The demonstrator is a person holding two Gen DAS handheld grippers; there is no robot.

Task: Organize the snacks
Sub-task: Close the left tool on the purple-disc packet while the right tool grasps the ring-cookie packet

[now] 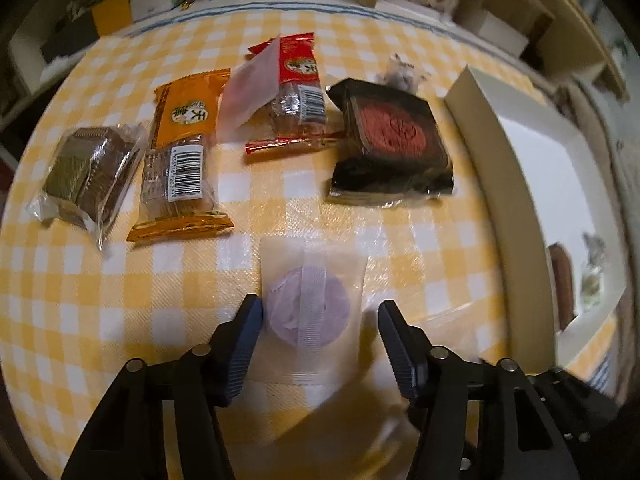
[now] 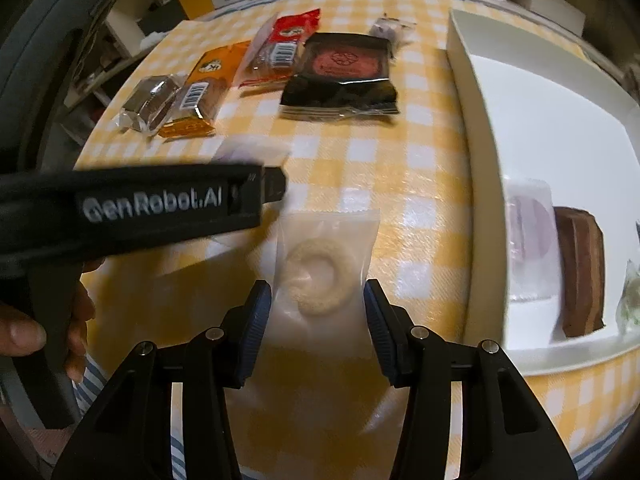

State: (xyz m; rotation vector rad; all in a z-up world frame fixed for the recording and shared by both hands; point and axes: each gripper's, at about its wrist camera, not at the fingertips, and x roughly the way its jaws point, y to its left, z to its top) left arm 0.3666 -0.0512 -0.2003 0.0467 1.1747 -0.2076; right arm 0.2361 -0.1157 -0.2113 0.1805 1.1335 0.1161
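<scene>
The left gripper (image 1: 320, 320) straddles the frosted packet holding a round purple pastry (image 1: 308, 304) on the yellow-checked table (image 1: 400, 208); its jaws are unclenched, 1 pad touching. The right gripper (image 2: 318, 304) brackets the frosted packet with a pale ring biscuit (image 2: 320, 280), grip uncertain. Close squarely on the pastries, then lift toward the white box (image 2: 480, 120).

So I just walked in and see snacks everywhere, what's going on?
A person is sorting wrapped snacks into a white box, a gripper in each hand. The left gripper straddles a purple pastry, the right gripper a ring biscuit. Neither packet is clearly gripped yet. Several snacks still lie on the checked cloth.
</scene>
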